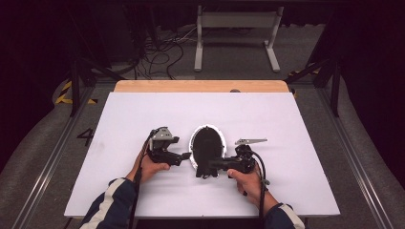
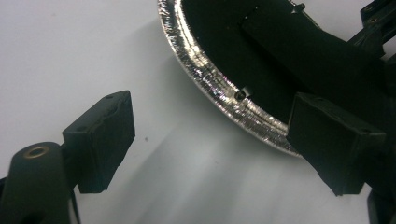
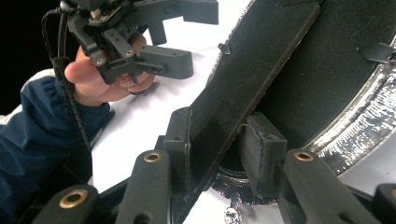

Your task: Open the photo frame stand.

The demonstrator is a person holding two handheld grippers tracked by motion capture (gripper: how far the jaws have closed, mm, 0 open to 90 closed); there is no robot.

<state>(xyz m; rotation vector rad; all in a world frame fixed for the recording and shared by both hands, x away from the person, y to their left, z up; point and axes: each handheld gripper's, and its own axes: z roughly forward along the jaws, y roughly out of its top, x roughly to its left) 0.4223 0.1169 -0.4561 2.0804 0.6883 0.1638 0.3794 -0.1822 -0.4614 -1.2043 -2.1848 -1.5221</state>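
The right gripper view shows the right gripper (image 3: 219,144) clamped on the black stand flap (image 3: 243,79) of the oval silver-rimmed frame (image 1: 207,148) mid-table, while the left gripper (image 2: 210,140) gapes wide beside its rim, the frame's face hidden.

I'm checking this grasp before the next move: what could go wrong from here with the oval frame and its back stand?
The right gripper pinches only the thin black stand, so lifting might strain its hinge or let it slip. The left gripper is open, one jaw close to the silver rim of the oval frame; closing might scratch it or nudge the frame across the white table.
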